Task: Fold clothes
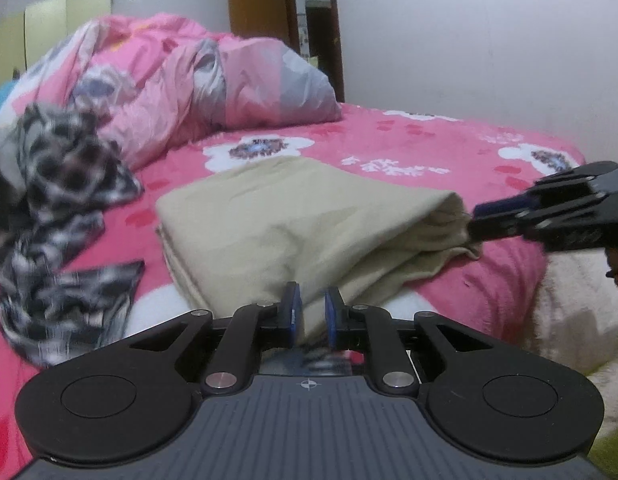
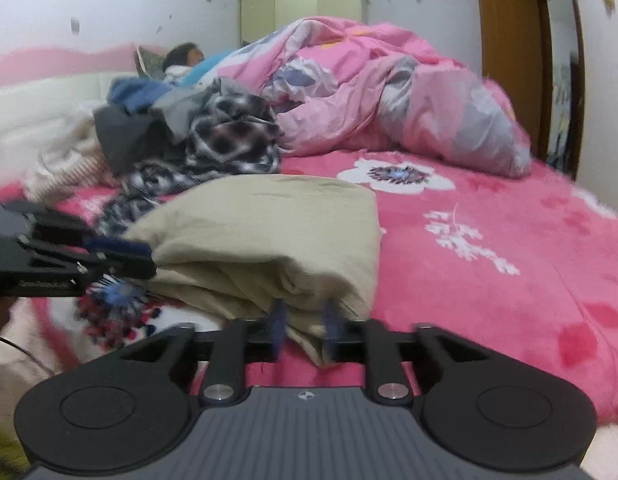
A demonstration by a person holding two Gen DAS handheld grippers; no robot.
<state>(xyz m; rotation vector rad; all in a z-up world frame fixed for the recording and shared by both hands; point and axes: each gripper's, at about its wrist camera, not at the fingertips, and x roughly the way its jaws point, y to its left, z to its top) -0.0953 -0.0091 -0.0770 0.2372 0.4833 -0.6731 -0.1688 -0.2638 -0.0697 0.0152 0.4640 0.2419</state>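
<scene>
A beige cloth (image 1: pixel 301 216) (image 2: pixel 277 216) lies folded over on the pink flowered bed sheet (image 1: pixel 409 148) (image 2: pixel 489 220). My left gripper (image 1: pixel 313 308) is nearly closed at its near edge, with beige fabric between the blue pads. In the left wrist view, my right gripper (image 1: pixel 475 222) comes in from the right and pinches the cloth's raised right corner. In its own view, the right gripper (image 2: pixel 305 322) has a fold of the beige cloth between its fingers. The left gripper (image 2: pixel 151 258) shows at the cloth's left end.
A black-and-white plaid garment (image 1: pixel 69 184) (image 2: pixel 233 136) lies crumpled left of the cloth, beside a pile of other clothes (image 2: pixel 137 120). A bunched pink duvet (image 1: pixel 197 80) (image 2: pixel 389 92) fills the bed's far side. A person (image 2: pixel 185 54) lies at the headboard. A wooden door (image 2: pixel 509 48) stands behind.
</scene>
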